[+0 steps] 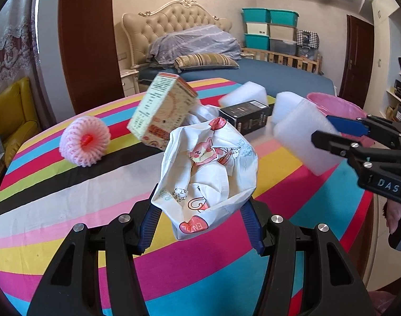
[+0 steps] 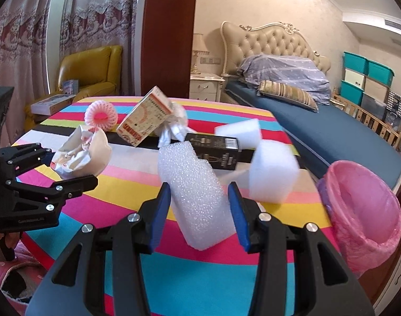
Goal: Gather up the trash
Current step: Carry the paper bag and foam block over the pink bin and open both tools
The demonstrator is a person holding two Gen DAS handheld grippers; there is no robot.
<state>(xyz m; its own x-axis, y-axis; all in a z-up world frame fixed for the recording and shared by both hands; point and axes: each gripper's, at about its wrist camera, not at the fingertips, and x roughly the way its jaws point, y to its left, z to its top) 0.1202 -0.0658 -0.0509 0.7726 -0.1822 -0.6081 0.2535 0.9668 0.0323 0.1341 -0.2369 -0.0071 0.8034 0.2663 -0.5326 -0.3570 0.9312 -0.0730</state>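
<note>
Striped cloth, left wrist view: a tablecloth (image 1: pixel 68 184) in pink, yellow, blue, black and white bands covers the table
Left gripper: left gripper (image 1: pixel 200 218) is clamped on a crumpled printed paper wrapper (image 1: pixel 208 168), its blue pads pressing both sides of the wrapper's lower part, which is held clear above the cloth
Right gripper, seen from the left: right gripper (image 1: pixel 324 129) comes in from the right edge, grasping a white foam block (image 1: pixel 303 139)
Loose trash: a pink foam fruit net (image 1: pixel 85 141) lies on the cloth to the left; a tilted cream carton (image 1: pixel 163 110) leans behind the wrapper; a black box (image 1: pixel 245 115) and more white foam pieces (image 1: pixel 244 96) lie farther back
Bin: a pink-lined waste bin (image 1: pixel 332 105) stands at the table's far right edge, behind the held block
Foam, right wrist view: the right gripper (image 2: pixel 200 213) has its blue pads against both sides of the foam block (image 2: pixel 197 197), held tilted above the cloth
Bin, right view: the waste bin (image 2: pixel 366 221) stands just right of the gripper, beside the table edge
Left gripper, right view: the left gripper (image 2: pixel 71 168) holds the wrapper (image 2: pixel 81 152) at the left
Background: a bed (image 2: pixel 332 131) and a yellow armchair (image 2: pixel 92 71) stand beyond the table
</note>
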